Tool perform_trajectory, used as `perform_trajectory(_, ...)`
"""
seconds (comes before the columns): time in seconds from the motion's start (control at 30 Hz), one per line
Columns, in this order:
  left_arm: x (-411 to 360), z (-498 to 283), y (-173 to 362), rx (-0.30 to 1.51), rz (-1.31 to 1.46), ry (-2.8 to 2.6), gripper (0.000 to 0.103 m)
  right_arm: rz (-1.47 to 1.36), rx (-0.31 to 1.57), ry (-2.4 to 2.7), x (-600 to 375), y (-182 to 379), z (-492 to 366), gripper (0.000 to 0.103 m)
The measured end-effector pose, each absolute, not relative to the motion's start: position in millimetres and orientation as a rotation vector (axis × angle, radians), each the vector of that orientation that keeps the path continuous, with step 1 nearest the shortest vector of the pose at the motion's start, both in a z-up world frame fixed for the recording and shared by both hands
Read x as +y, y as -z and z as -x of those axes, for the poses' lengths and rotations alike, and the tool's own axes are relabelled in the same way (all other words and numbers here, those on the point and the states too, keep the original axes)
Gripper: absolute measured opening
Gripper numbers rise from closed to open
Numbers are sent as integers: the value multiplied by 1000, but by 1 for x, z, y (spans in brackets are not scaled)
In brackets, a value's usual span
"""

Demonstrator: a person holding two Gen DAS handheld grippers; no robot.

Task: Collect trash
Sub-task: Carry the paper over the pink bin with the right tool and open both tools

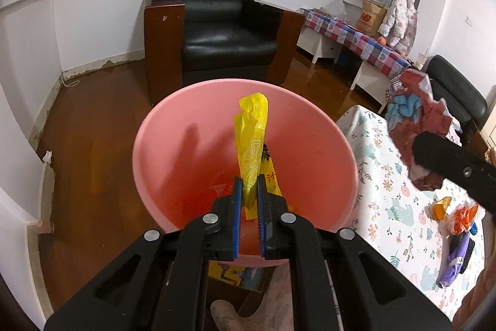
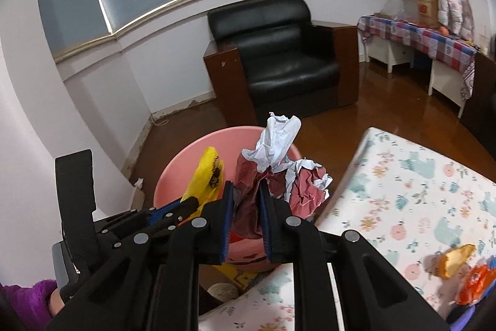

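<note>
Over the mouth of the pink bin (image 1: pixel 192 126), the left gripper (image 1: pixel 249 185) holds a yellow plastic bag (image 1: pixel 251 138), its blue-padded jaws narrowed tight on the bag's lower part while the rest stands up in a twisted strip above the bin's inside. From the right wrist view the same yellow plastic bag (image 2: pixel 206 172) shows at the left gripper's tip, against the near left part of the pink bin (image 2: pixel 176 169). Just to its right, the right gripper (image 2: pixel 246 191) clamps a crumpled wad of dark red and white paper (image 2: pixel 279 163), jaws closed partway around the wad, which bulges up and to the right past the fingertips, above the bin's rim. In the left wrist view that crumpled paper (image 1: pixel 415 114) hangs at the right, above the near edge of the table. A floral tablecloth (image 1: pixel 390 194) covers the table, which stands just right of the bin. Farther right on the cloth lie an orange scrap (image 1: pixel 441 207), a red-orange plastic bag (image 1: pixel 465 216) and a purple item (image 1: pixel 454 269), close together. A black leather armchair (image 1: pixel 217 20) stands at the far wall on the wooden floor (image 1: pixel 93 120).
</note>
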State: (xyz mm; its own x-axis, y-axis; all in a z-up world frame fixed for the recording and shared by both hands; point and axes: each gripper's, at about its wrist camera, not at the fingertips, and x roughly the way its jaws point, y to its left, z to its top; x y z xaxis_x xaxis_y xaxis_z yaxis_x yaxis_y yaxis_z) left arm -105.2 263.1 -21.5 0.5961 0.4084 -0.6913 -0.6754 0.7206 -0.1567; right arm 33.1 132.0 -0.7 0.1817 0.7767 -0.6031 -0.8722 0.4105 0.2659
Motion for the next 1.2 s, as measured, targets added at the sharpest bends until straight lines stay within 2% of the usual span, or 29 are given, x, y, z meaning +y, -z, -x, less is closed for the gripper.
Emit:
perform_trajectory(0.53,277,117,31,704,473,-647,9,154,838,-1183,167,28,-44,16)
perform_trajectory(0.63,281,118,32,708,488,-647,16,157,840,-1187,171,29,-45,17)
perform_trajectory(0.7,281,119,31,705,494,-650,20,159,844,-1188,173,31,-46,22)
perform_trajectory(0.77,282,120,31,701,502,-647,25,154,846,-1196,175,31,-46,34)
perform_trajectory(0.83,282,120,30,693,511,-646,30,153,839,-1201,176,30,-46,40)
perform_trajectory(1.2,284,121,24,677,519,-634,31,150,796,-1183,157,23,-39,48)
